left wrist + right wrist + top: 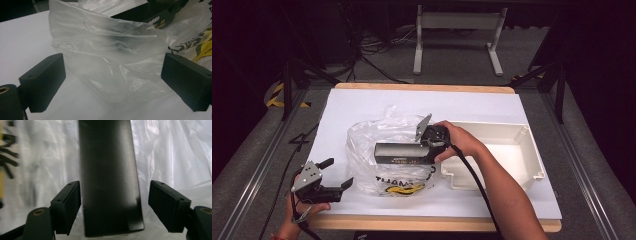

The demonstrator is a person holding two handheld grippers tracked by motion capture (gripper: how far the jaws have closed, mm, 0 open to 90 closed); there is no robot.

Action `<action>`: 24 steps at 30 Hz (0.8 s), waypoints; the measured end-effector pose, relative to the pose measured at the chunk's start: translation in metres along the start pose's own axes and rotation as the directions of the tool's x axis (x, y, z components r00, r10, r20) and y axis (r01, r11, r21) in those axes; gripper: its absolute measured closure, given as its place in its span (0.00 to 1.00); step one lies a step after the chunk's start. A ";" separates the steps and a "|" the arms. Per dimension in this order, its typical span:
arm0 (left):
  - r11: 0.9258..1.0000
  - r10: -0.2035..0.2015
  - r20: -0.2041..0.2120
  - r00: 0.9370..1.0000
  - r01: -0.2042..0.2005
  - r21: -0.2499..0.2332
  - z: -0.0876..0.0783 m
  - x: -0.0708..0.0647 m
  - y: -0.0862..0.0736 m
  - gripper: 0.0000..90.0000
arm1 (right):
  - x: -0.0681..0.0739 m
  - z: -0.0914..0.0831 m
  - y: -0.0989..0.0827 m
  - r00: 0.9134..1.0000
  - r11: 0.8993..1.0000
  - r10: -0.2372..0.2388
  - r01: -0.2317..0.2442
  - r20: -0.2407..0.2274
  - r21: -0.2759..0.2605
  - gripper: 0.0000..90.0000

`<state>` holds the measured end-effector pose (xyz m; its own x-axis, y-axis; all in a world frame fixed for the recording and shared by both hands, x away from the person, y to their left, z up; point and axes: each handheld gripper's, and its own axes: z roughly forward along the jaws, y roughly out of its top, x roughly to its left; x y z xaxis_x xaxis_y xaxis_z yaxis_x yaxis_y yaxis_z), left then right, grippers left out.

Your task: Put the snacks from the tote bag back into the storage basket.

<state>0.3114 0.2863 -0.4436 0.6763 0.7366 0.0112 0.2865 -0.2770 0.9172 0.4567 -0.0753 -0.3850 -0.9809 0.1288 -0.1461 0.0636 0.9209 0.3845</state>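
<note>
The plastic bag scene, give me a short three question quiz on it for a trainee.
1. True or false: the dark box lies on the plastic bag.
2. What stands right of the bag? A) white tray B) bucket C) chair
3. Are the right gripper jaws pressing the box?

Key: 1 true. 2 A. 3 No: the box is between them, with a gap on the right side.

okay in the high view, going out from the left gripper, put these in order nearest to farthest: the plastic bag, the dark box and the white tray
1. Plastic bag: just right of the left gripper, at its jaw tips.
2. Dark box: farther right, lying on the bag, at the right gripper.
3. White tray: farthest, on the table's right side.
</note>
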 end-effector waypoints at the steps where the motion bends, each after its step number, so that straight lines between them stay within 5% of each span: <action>1: 1.000 0.003 0.002 1.000 -0.003 0.001 0.000 0.000 0.000 0.07 | -0.001 0.001 0.001 1.000 1.000 0.006 -0.006 -0.016 0.015 0.29; 10: 1.000 0.002 0.004 1.000 -0.002 0.008 0.001 -0.001 0.000 0.07 | 0.000 0.003 0.007 0.997 0.997 -0.029 0.034 -0.075 0.072 0.46; 24: 1.000 -0.009 -0.005 1.000 0.009 0.008 -0.001 0.001 -0.003 0.07 | 0.007 0.001 0.007 0.994 0.995 -0.092 0.094 -0.067 0.033 0.48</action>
<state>0.3109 0.2887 -0.4456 0.6702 0.7421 0.0054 0.2979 -0.2757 0.9139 0.4505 -0.0674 -0.3839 -0.9926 0.0189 -0.1197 -0.0230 0.9405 0.3390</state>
